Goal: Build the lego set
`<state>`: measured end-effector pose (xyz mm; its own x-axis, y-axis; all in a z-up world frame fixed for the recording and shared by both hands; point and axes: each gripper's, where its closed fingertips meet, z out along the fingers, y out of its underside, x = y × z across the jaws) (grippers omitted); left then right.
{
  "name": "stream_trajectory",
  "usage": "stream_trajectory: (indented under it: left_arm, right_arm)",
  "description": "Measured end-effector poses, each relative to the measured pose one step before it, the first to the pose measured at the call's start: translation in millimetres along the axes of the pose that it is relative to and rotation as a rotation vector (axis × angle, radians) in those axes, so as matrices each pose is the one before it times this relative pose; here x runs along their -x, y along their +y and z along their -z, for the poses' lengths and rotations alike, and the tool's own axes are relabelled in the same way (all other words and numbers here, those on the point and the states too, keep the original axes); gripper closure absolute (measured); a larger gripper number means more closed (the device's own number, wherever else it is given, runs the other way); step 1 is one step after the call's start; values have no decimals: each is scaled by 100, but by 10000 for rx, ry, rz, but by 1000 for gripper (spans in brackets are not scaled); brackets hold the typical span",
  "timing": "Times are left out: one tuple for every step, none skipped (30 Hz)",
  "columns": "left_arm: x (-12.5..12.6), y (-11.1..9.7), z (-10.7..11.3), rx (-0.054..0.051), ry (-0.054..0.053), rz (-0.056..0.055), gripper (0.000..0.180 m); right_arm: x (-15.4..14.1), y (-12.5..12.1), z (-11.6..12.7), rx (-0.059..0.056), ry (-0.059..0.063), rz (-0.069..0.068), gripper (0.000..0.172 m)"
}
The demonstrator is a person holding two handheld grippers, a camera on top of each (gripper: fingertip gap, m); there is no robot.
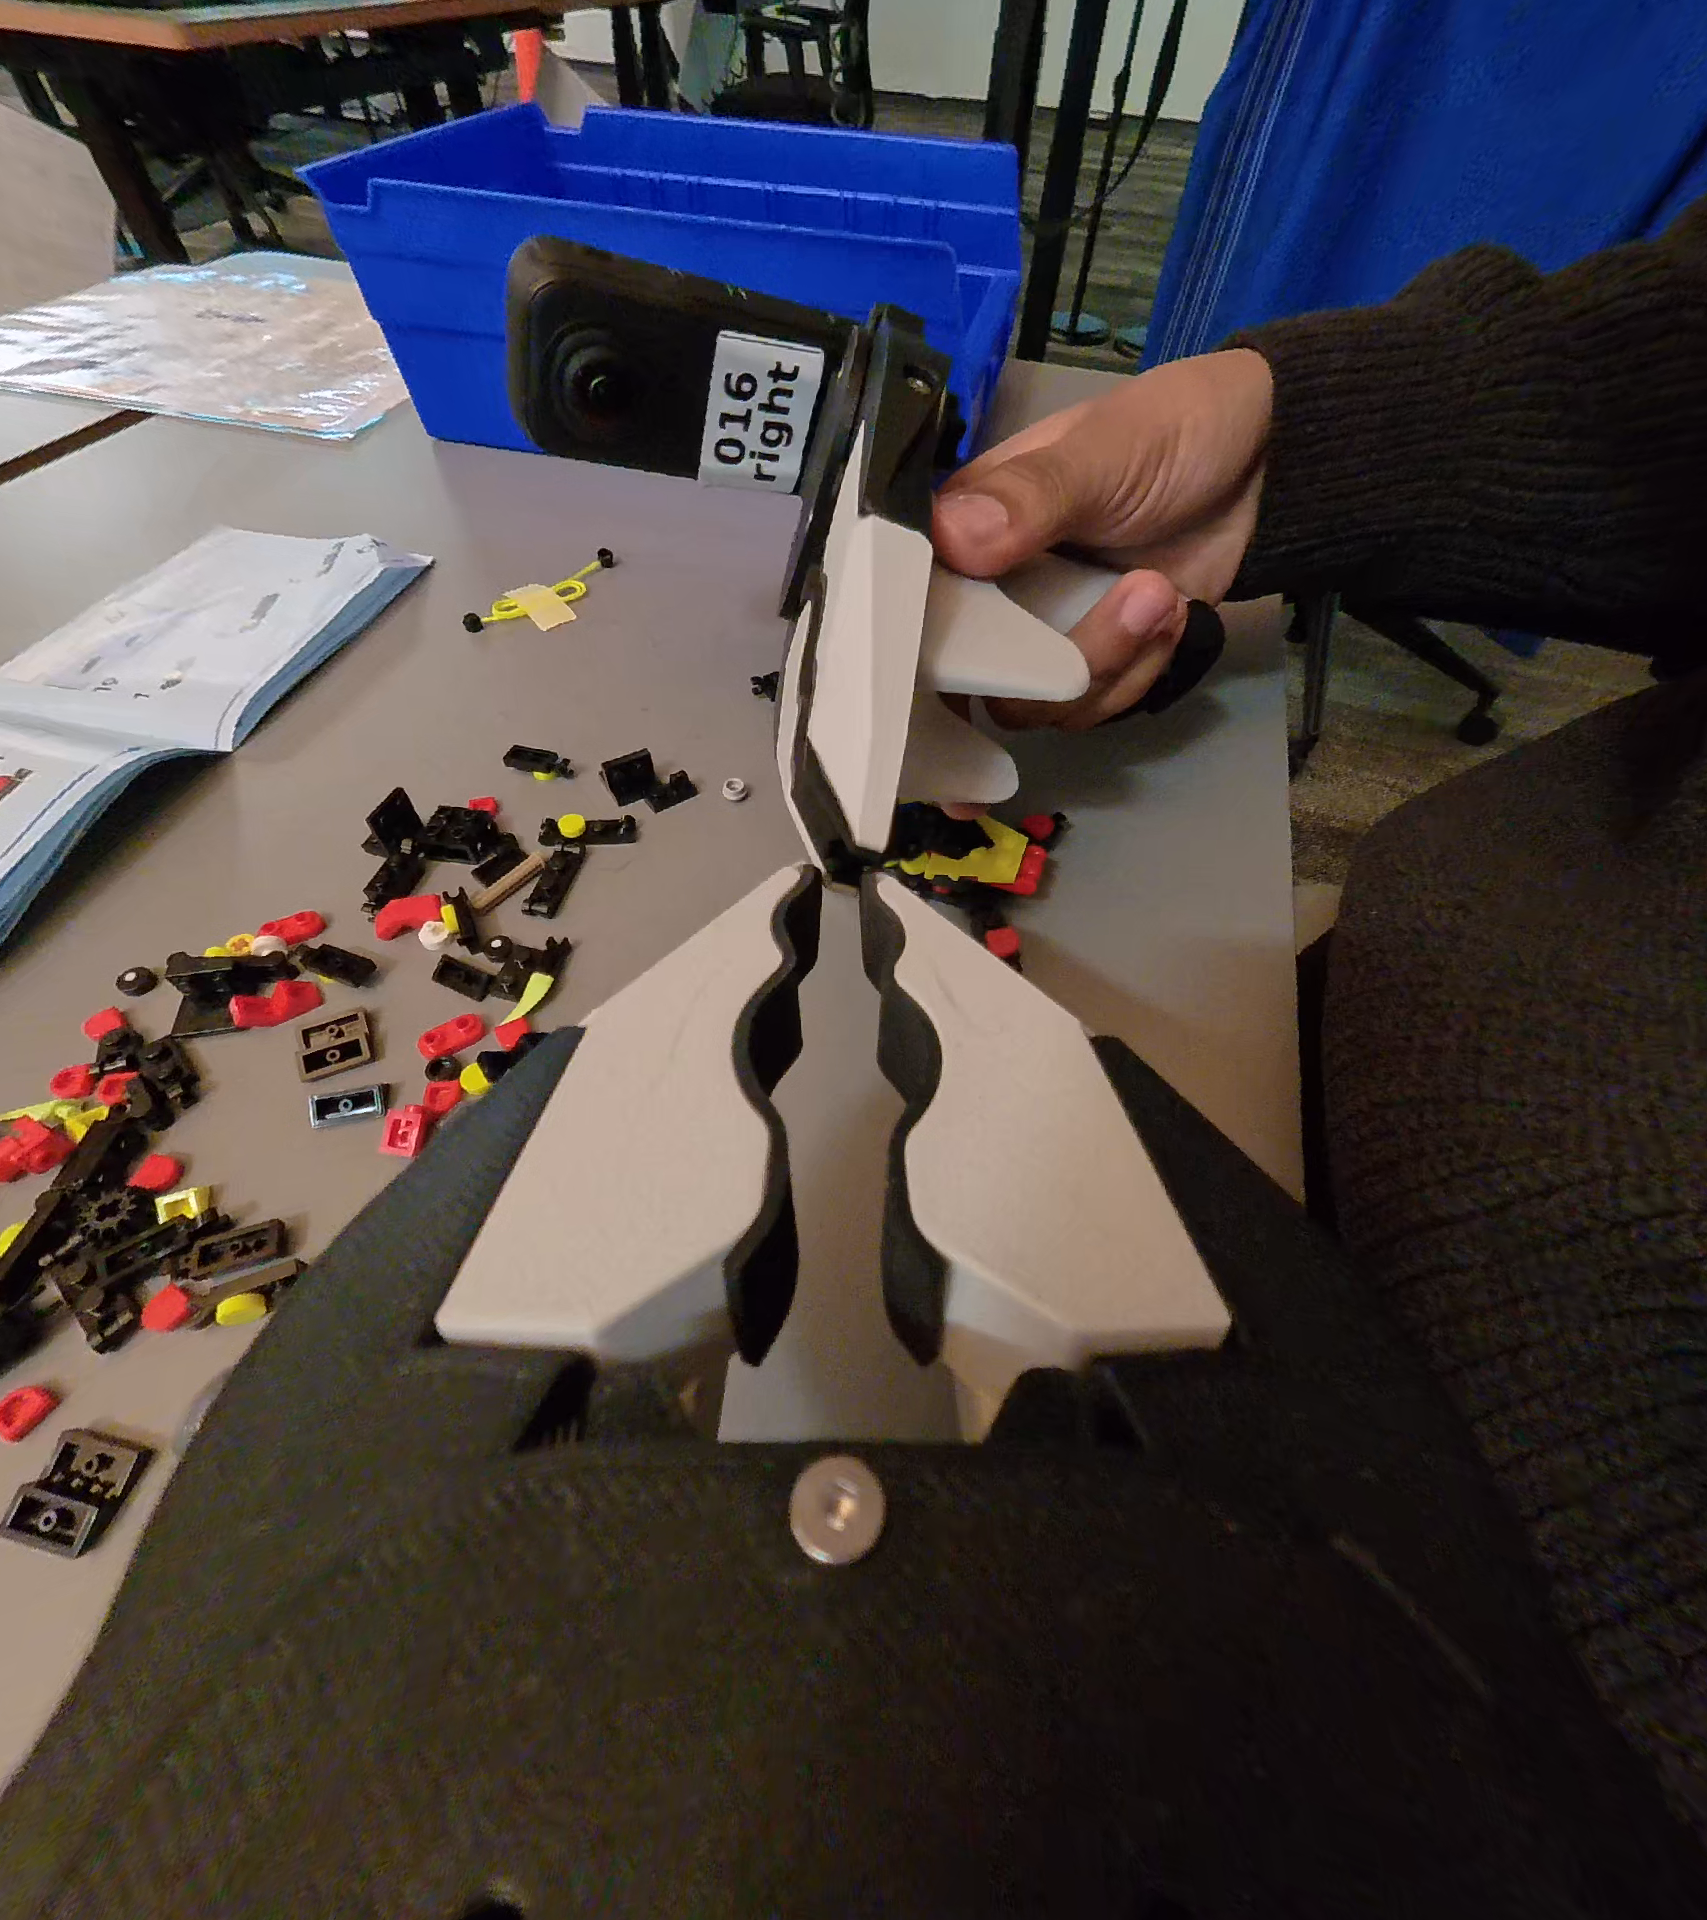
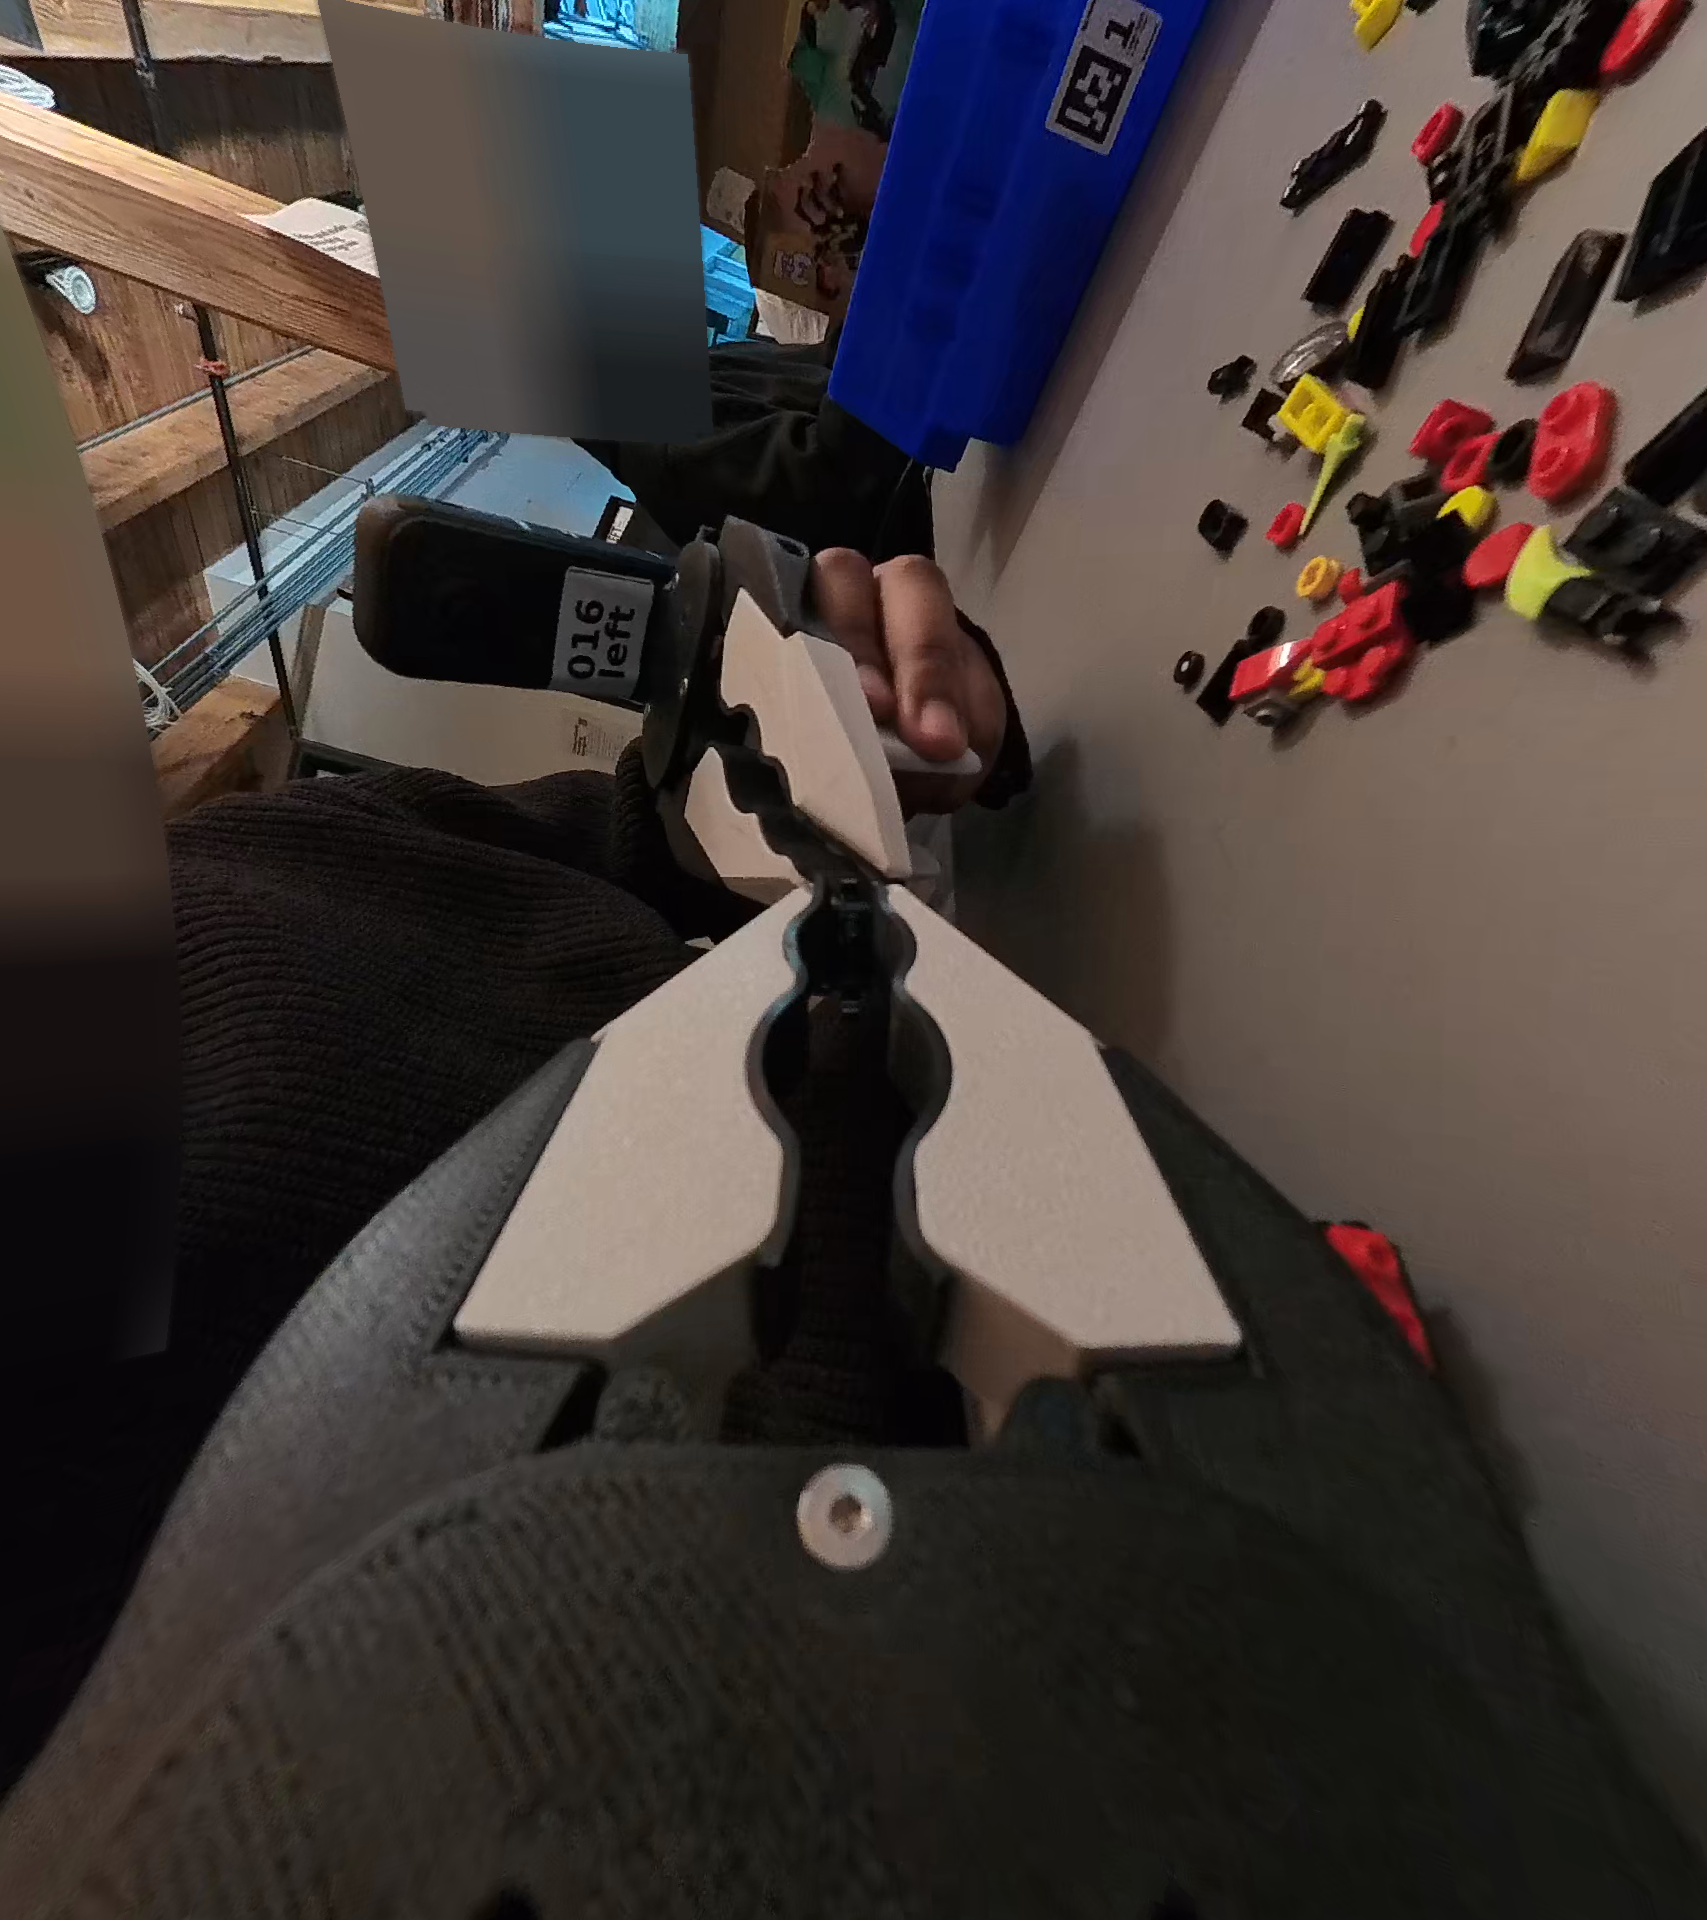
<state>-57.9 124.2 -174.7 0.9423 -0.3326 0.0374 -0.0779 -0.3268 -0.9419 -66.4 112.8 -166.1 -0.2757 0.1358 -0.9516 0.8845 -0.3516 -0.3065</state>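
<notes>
My two grippers meet tip to tip above the grey table (image 1: 620, 644). In the right wrist view, my right gripper (image 2: 847, 904) is shut on a thin black brick piece (image 2: 847, 956) that lies along its fingers. My left gripper (image 2: 833, 878) comes in from above and touches the piece's front end. In the left wrist view, my left gripper (image 1: 838, 883) is shut on the small black piece (image 1: 841, 864) at its fingertips. The right gripper (image 1: 844, 847) points down onto the same piece, held by a hand (image 1: 1119, 520).
Loose red, black and yellow bricks (image 1: 433, 935) cover the table's left half. A partly built brick model (image 1: 984, 857) lies behind the grippers near the table's right edge. An open instruction booklet (image 1: 153, 665) lies at the left, and a blue bin (image 1: 683, 239) stands at the back. Less than 4 cm separates the two grippers' tips.
</notes>
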Motion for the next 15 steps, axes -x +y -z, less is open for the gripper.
stream_trajectory:
  left_arm:
    - [24, 11, -4, 2, -6, 11, 175]
    - [16, 21, -2, 10, -7, 10, 176]
    - [18, 30, -3, 9, 1, 6, 176]
    - [8, 15, -5, 6, 2, 4, 176]
    - [14, 12, -14, 6, -2, 7, 176]
    - [19, 25, -8, 6, -5, 3, 176]
    - [11, 20, -5, 10, -5, -1, 176]
    - [19, 28, -24, 14, -8, 4, 176]
    - [24, 46, -20, 19, -9, 13, 176]
    - [38, 56, -27, 22, -12, 18, 176]
    - [43, 42, -19, 16, -16, 14, 177]
    - [112, 28, 12, 4, -53, 16, 177]
    - [206, 43, 13, 9, -101, 22, 178]
    - [255, 37, 40, 5, -119, 20, 179]
    - [177, -13, 53, -13, -37, 49, 179]
  right_arm:
    - [-20, -26, 38, -17, 2, -8, 166]
    - [-31, -26, 27, -13, 8, -7, 166]
    - [-26, -2, 17, -7, 8, -6, 166]
    - [-18, -10, 15, -4, 6, -4, 166]
    - [-28, -17, 1, -5, 10, 0, 166]
    - [-30, -5, -4, -6, 13, 3, 166]
    - [-32, -5, 6, -4, 14, 1, 166]
    - [-35, -9, 7, -4, 22, 5, 166]
    - [-52, -17, 15, -5, 34, 16, 166]
    - [-69, -24, 34, -11, 43, 23, 166]
    - [-59, -46, 57, -23, 41, 23, 166]
    - [-29, -62, 84, -30, 23, 25, 166]
    - [-9, -74, 89, -30, 5, 26, 166]
    - [-4, -77, 98, -35, 5, 20, 166]
    - [-20, -104, 96, -52, 16, 19, 166]
